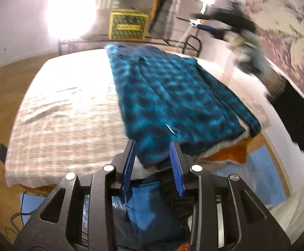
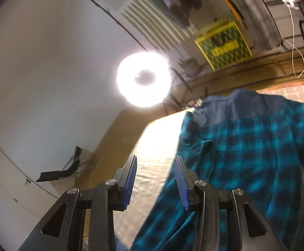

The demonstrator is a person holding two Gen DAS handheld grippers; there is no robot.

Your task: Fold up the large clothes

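Observation:
A large teal and black plaid shirt (image 1: 172,92) lies folded lengthwise on a bed covered with a pale checked sheet (image 1: 64,113). Its dark blue yoke and collar point to the far end. My left gripper (image 1: 153,146) hovers open above the shirt's near hem, with nothing between its blue pads. In the right wrist view the same shirt (image 2: 246,152) spreads below and to the right, collar end (image 2: 235,104) farthest away. My right gripper (image 2: 155,161) is open over the shirt's left edge and the sheet (image 2: 156,150), holding nothing. It also appears blurred at the upper right (image 1: 225,21) of the left wrist view.
A bright ring light (image 2: 143,79) stands beyond the bed by the white wall. A yellow and green patterned box (image 1: 127,26) sits on the wood floor behind it. An orange cloth (image 1: 229,152) and blue mats (image 1: 256,167) lie at the bed's near corner. A patterned wall hanging (image 1: 287,41) fills the right.

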